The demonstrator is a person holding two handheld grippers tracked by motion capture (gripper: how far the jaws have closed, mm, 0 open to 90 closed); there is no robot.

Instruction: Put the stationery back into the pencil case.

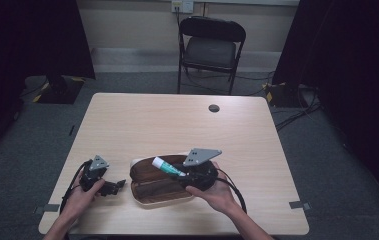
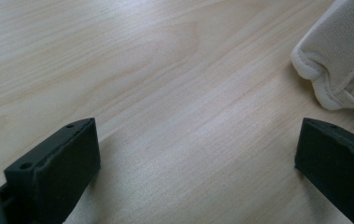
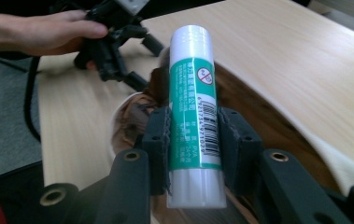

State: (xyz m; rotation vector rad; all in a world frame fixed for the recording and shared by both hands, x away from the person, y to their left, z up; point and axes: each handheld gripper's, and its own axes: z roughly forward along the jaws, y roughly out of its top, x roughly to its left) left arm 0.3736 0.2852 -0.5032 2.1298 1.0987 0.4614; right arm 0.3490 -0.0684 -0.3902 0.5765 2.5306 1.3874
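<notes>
A green and white glue stick is clamped between the black jaws of my right gripper, which is shut on it. In the high view the glue stick hangs over an open pencil case with a brown inside and a white outer shell, and my right gripper sits over the case's right half. My left gripper rests low on the table to the left of the case, jaws wide apart over bare wood with nothing between them. The case's white edge shows at the upper right of the left gripper view.
The light wooden table has a dark round cable hole near its far edge. A black folding chair stands beyond the table. Black cables trail from both grippers toward the near edge. Dark curtains hang on both sides.
</notes>
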